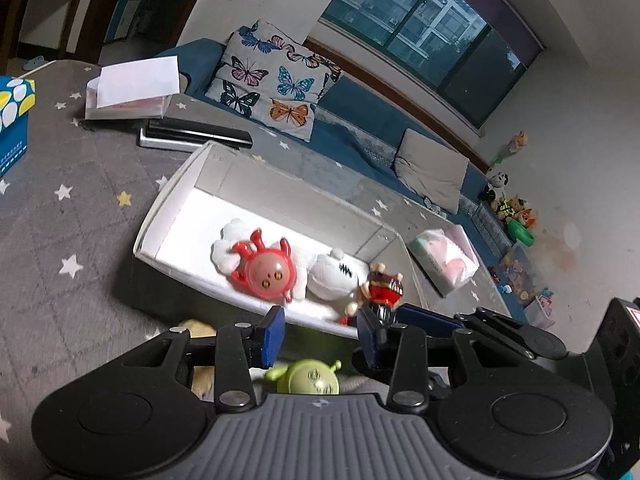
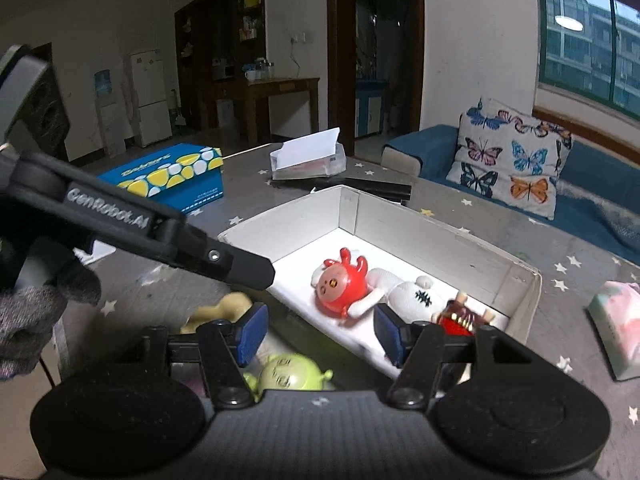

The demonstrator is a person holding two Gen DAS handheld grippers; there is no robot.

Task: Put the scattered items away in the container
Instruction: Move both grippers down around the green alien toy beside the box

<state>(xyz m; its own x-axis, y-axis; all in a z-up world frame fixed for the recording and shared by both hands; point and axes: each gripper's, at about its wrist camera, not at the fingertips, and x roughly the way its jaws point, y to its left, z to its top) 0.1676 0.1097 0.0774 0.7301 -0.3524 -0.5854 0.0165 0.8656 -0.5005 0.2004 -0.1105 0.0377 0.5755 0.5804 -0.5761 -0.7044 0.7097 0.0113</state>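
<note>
The green toy lies on the star-patterned counter, just outside the near wall of the white box, low in both wrist views and partly hidden by the body of each tool. A pale yellow toy lies close beside it, also outside the box. Inside the box are a red round-headed toy, a white plush and a small red-and-brown figure near the right-hand end.

Judging by this, the sorting is partly done — three things are in, and at least two remain on the counter. The step in hand looks like the pick of the green toy.

The right tongs stand wide with nothing between the blue pads; the green toy sits below and slightly behind their tips, nearer the left pad. The left tongs are likewise apart and empty, and in that view the green toy sits just under the gap, closer to the tool than the pad tips. The left tool's arm crosses the right view just above the yellow toy.

The next move likely calls for one pair of tongs to draw back and dip — so the pads straddle the toy's round head — then close, lift clear of the box wall and release inside. The round, smooth-looking head may slip if gripped off-centre.
</note>
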